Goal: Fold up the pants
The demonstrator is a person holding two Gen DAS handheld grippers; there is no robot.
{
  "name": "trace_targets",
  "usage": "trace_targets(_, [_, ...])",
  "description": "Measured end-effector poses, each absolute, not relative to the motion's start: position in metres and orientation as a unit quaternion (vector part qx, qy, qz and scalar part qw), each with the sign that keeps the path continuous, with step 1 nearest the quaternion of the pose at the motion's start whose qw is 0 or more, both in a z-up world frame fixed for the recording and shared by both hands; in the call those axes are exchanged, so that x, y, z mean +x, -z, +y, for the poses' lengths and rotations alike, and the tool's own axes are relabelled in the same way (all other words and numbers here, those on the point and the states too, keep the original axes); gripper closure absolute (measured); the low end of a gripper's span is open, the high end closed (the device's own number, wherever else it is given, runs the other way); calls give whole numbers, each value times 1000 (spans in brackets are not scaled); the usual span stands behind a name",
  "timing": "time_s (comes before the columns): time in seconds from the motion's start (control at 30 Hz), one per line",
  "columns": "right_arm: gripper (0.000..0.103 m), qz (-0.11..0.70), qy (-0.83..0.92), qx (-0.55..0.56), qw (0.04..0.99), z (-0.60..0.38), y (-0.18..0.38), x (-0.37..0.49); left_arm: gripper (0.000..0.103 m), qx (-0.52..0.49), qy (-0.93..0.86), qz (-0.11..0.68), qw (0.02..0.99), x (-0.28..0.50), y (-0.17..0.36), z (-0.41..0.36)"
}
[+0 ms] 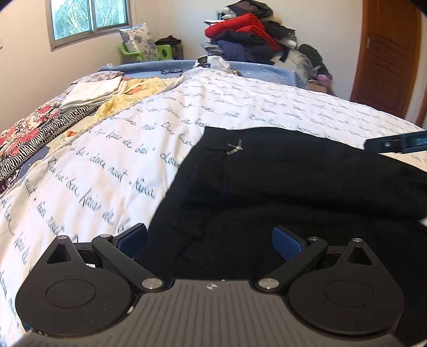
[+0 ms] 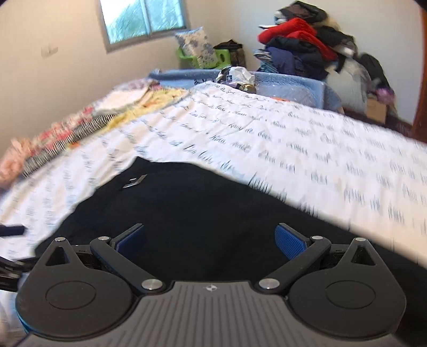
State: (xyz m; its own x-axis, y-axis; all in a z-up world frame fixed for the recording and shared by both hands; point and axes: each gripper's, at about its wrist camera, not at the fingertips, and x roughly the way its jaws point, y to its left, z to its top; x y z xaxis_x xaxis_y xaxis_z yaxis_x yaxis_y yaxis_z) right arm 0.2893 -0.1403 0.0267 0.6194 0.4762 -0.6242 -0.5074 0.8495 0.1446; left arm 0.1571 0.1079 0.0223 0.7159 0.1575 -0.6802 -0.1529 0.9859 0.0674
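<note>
Left wrist view: the left gripper (image 1: pixel 210 244) occupies the bottom of the frame, its two blue-padded fingers (image 1: pixel 287 243) spread wide apart and grasping nothing. Black pants (image 1: pixel 293 192) lie flat on a white bedspread (image 1: pixel 106 165) printed with cursive script, filling the centre and right of the frame. A small metal clasp (image 1: pixel 234 147) sits on the pants near their upper left corner. The left finger overlaps the pants' left edge in the picture; whether either finger touches the cloth cannot be told. At the right edge of the frame, a dark part of the right gripper (image 1: pixel 395 144) reaches in above the pants.

Right wrist view: the right gripper (image 2: pixel 210 244) likewise sits at the bottom of the frame with its fingers released and wide apart, nothing between them. The pants fill the lower centre, the clasp at centre left. The bedspread runs across the right half, blurred.

Background, both views: a window (image 1: pixel 89 20) at upper left, a pile of clothes (image 1: pixel 248 34) with a red garment at upper centre, folded patterned linens (image 1: pixel 53 117) at the left, and a brown wooden door (image 1: pixel 387 53) at the right edge of the left wrist view.
</note>
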Motion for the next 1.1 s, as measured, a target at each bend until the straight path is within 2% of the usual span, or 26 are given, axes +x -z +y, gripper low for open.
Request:
trace_targets(0.1, [0, 327, -289, -66, 897, -124, -16, 326, 2, 5, -87, 373, 924, 180, -25, 113])
trace_targets(0.17, [9, 325, -316, -72, 889, -115, -11, 350, 2, -4, -86, 381, 921, 196, -28, 117])
trace_targets(0.33, [14, 348, -361, -100, 860, -81, 10, 403, 1, -15, -86, 390, 917, 232, -35, 121])
trace_targets(0.4, [21, 363, -378, -107, 845, -71, 19, 416, 1, -21, -83, 399, 913, 247, -35, 122])
trace_targets(0.43, [31, 375, -386, -104, 836, -68, 22, 421, 1, -26, -80, 401, 912, 255, -35, 123])
trace_targets(0.47, [45, 389, -396, -100, 826, -65, 27, 425, 1, -31, -77, 404, 911, 262, -34, 124])
trace_targets(0.53, [58, 398, -402, -106, 818, -61, 33, 425, 1, -54, -73, 416, 905, 280, -31, 128])
trace_targets(0.57, [73, 392, -407, -108, 818, -62, 33, 421, 1, -70, -68, 420, 902, 287, -30, 131])
trace_targets(0.63, [89, 374, -398, -113, 830, -65, 26, 408, 2, -107, -62, 426, 896, 301, -27, 138])
trace_targets(0.67, [93, 355, -391, -124, 840, -65, 22, 398, 3, -127, -62, 428, 893, 307, -27, 141])
trace_targets(0.9, [96, 186, -379, -292, 858, -50, 0, 272, 3, -272, -20, 425, 863, 326, -29, 164])
trace_targets(0.93, [99, 164, -380, -319, 853, -47, 1, 253, 3, -289, -15, 424, 858, 327, -29, 168])
trace_targets(1.1, [100, 89, -388, -404, 824, -33, 11, 181, 6, -344, -6, 430, 834, 330, -21, 184])
